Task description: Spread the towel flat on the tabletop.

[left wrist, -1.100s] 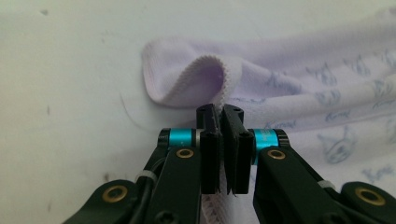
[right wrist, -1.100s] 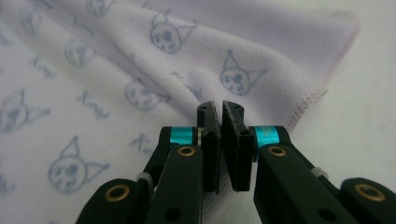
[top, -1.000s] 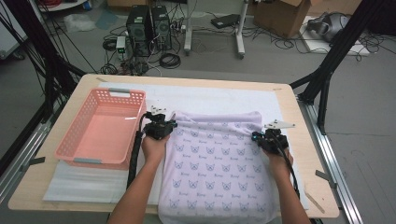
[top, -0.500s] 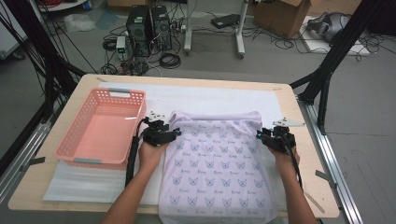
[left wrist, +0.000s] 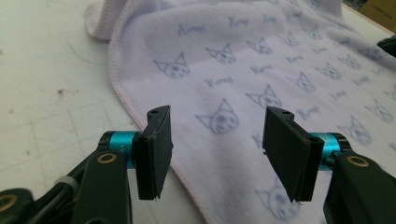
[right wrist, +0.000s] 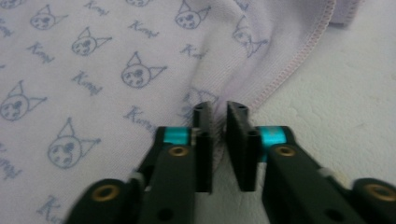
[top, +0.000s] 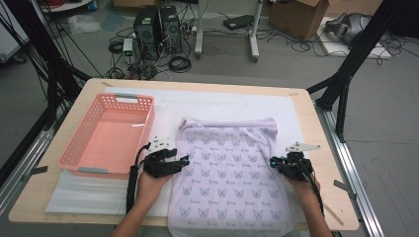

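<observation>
The towel lies flat on the table beside the basket, printed with cat faces and a script word, perhaps "Kuromi". Left gripper has just been opening, jaws apart over its edge. Right gripper is pinched on its hem.

A light wooden table with rounded corners stands on a grey concrete floor, a white mat spread over most of its top. Black frame struts slant down on both sides, and metal rails run along the table's edges. Beyond it sit two dark computer towers amid tangled cables — and a cardboard box near a white stand's legs. The light is even and soft.
</observation>
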The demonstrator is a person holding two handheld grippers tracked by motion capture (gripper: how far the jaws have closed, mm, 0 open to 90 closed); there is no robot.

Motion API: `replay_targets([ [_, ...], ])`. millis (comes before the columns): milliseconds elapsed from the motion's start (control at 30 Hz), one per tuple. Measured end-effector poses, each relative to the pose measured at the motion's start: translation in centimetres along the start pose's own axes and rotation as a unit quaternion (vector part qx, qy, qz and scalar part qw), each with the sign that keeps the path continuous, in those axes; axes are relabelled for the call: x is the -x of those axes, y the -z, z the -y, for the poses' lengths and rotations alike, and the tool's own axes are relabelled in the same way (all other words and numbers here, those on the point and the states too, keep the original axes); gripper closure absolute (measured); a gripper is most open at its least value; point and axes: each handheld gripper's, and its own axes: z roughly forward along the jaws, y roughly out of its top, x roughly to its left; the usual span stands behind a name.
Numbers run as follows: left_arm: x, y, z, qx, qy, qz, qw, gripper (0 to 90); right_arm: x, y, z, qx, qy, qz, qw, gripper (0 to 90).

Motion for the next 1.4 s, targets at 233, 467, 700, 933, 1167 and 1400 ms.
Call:
replay_targets([
  [233, 0.6, 1.7, 1.7, -0.012, -0.01, 0.011, 0.9998, 42.4, 0.7, 0.4, 0.3, 0.032, -0.036, 0.09, 0.9947, 78.8],
  [467, 0.8, 3.2, 2.3, -0.015, 0.002, 0.014, 0.9998, 43.0, -1.4, 3.7, 2.4, 0.073, -0.029, 0.054, 0.9954, 67.0],
  [700, 1.9, 4.0, 3.5, -0.039, 0.002, 0.019, 0.999, 43.1, -3.1, 6.4, 6.0, 0.056, -0.022, 0.026, 0.9978, 65.4],
  [933, 2.6, 5.1, 4.8, -0.044, 0.005, 0.022, 0.9988, 43.9, -4.0, 6.3, 7.2, 0.038, 0.002, 0.009, 0.9992, 60.4],
  [1167, 4.1, 4.8, 5.0, -0.046, -0.053, -0.024, 0.9972, 63.7, -4.2, 6.1, 7.1, 0.032, 0.022, 0.007, 0.9992, 83.4],
  [1400, 4.0, 5.3, 5.3, -0.048, -0.049, -0.001, 0.9977, 87.0, -4.1, 6.5, 7.3, 0.026, 0.001, -0.005, 0.9997, 88.1],
])
